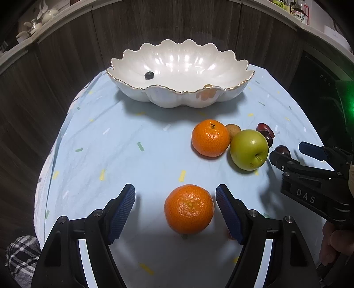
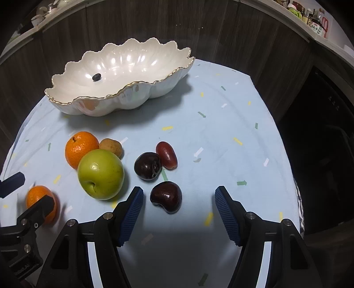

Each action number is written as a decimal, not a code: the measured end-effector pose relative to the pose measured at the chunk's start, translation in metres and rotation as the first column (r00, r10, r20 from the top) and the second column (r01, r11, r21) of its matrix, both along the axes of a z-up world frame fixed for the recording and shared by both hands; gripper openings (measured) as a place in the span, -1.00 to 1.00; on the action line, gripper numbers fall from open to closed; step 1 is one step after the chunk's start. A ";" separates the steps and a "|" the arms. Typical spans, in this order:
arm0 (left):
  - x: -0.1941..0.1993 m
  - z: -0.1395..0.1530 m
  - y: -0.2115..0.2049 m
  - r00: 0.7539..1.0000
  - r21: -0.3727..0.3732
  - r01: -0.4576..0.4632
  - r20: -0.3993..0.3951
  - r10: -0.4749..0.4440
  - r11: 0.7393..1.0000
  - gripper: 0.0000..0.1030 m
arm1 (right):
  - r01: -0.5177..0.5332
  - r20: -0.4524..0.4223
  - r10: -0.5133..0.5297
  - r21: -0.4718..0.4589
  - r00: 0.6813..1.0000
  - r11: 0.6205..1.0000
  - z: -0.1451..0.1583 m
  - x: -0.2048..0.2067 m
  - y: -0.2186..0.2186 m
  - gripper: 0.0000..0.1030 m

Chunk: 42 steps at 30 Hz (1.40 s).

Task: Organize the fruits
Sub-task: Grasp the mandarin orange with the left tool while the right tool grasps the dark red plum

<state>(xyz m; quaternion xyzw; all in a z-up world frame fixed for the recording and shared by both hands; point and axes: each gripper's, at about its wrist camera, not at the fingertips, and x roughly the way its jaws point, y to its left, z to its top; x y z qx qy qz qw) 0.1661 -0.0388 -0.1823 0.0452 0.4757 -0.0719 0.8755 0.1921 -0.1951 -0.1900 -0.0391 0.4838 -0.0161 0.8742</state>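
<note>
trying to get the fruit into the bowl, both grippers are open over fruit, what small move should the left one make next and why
Probably lower the left gripper a little further, then close: the near orange sits between its open fingers untouched, nearer the right-hand pad. The bowl holds only a blueberry.

Confetti-print tablecloth [image 1: 137, 133] — dark wood panelling [image 1: 66, 55]

Green apple [image 2: 100, 174], pale-blue confetti-patterned tablecloth [image 2: 221, 133].

A home dining corner: a cloth-covered table [image 1: 132, 155], shelves with teaware [image 1: 37, 24] and bottles [image 2: 314, 20].
</note>
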 end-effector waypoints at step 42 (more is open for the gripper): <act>-0.003 -0.005 -0.004 0.999 -0.001 0.027 -0.023 -0.027 1.000 -0.15 | -0.056 0.002 0.056 0.056 0.998 0.997 0.003 -0.002 0.005 -0.40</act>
